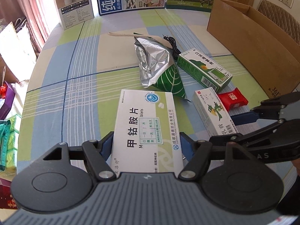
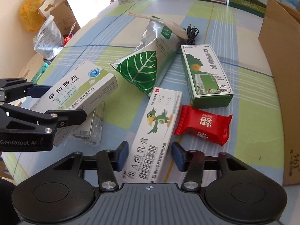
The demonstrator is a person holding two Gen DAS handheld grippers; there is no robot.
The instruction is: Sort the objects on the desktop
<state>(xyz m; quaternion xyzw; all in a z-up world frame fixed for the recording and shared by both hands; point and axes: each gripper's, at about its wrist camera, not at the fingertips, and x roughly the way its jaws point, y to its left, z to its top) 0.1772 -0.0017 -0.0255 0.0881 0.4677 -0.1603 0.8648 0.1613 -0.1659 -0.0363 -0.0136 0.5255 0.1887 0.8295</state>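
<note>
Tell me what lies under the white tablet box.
In the right wrist view, a clear plastic case lies beneath the lifted tablet box, which the left gripper holds. The box and gripper hide part of it, so its contents are unclear.

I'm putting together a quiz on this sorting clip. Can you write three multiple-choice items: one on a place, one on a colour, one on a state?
1. Where does the red sweet lie?
A) on the floor
B) on the tablecloth, beside the parrot box
C) on a plate

2. What colour is the leaf on the foil bag?
A) red
B) green
C) blue

3. What is the left gripper doing?
A) holding the white tablet box between its fingers
B) hanging empty
C) gripping a cup

Answers:
1 B: it rests on the checked cloth next to that box.
2 B: the leaf is green with silver veins.
3 A: both fingers press on the box's sides.
</note>
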